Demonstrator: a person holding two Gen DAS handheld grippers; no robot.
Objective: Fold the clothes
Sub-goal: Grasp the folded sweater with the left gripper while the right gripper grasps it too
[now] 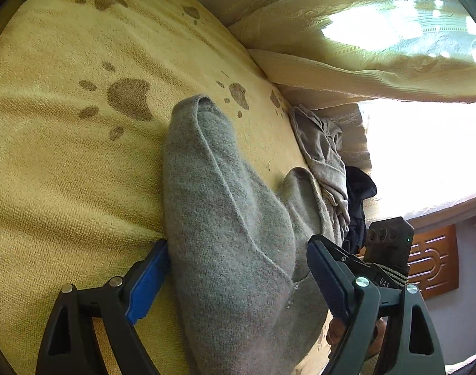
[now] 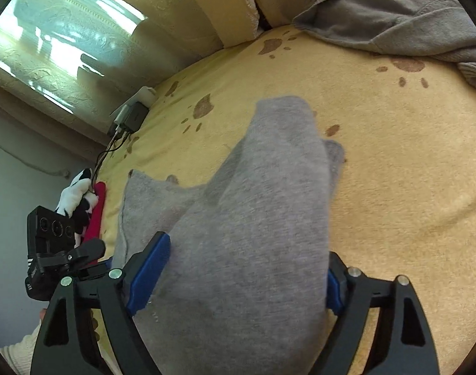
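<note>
A grey knitted garment (image 1: 222, 187) lies bunched in a long fold on the yellow blanket (image 1: 66, 156). In the left wrist view my left gripper (image 1: 238, 250) stands wide, the garment's near end lying loose between its blue pads (image 1: 147, 281). In the right wrist view the same garment (image 2: 278, 172) fills the gap of my right gripper (image 2: 247, 247) and drapes over its right pad. Its jaws stand wide and the cloth does not look pinched. The camera block of the right gripper (image 1: 388, 243) shows beside my left one, and the block of the left gripper (image 2: 50, 237) shows at the lower left.
The paw-print blanket (image 2: 394, 172) covers the bed. A pile of pale clothes (image 1: 325, 162) and a dark garment (image 1: 360, 187) lie by the curtain (image 1: 347, 31). Another grey garment (image 2: 394, 15) lies far right. A charger (image 2: 133, 117), a plush toy (image 2: 78, 197) and a red item (image 2: 95, 215) sit at the bed's edge.
</note>
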